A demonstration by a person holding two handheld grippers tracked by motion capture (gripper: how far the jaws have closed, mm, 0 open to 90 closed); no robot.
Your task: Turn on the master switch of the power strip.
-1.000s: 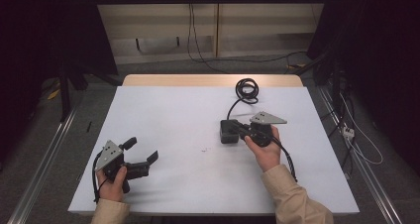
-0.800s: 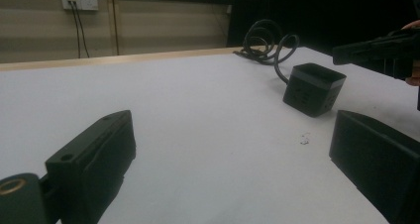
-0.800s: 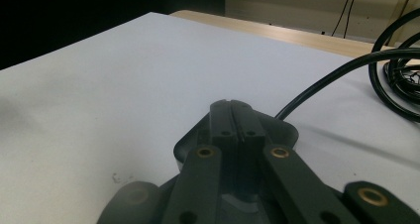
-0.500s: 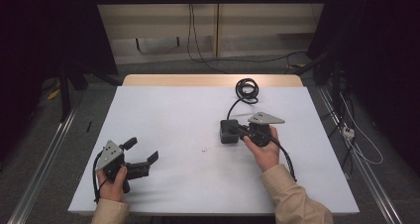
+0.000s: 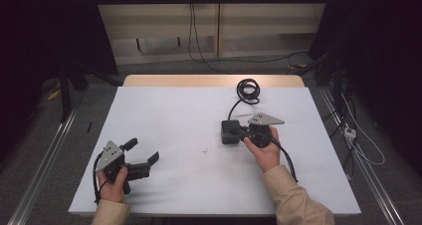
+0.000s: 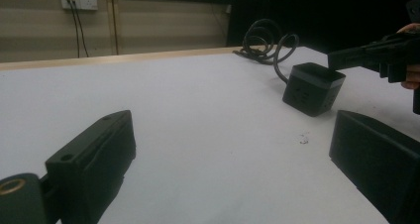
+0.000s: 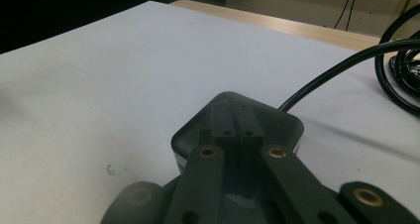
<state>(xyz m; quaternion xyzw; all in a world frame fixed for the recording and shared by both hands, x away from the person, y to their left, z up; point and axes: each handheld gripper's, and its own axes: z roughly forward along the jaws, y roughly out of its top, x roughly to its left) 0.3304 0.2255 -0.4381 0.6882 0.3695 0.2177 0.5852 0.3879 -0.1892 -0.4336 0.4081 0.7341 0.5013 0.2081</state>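
Cube (image 5: 230, 132): matte black, rounded corners | cable (image 5: 247, 91): coiled | table (image 5: 174, 115): smooth white

Beige sleeves (image 5: 293, 195); black two-jaw grippers with grey three-cornered plates (image 5: 265, 119), brass-ringed screw holes, black cables.

Over the last second my right gripper (image 5: 238, 131) has crept a little toward the black cube adapter (image 5: 230, 132); its closed jaws now sit over the cube's top, which the right gripper view shows plainly (image 7: 237, 127). The grey plate on that gripper has swung slightly with my hand. My left gripper (image 5: 142, 158) has barely shifted, its jaws spread wide near the table's front edge.
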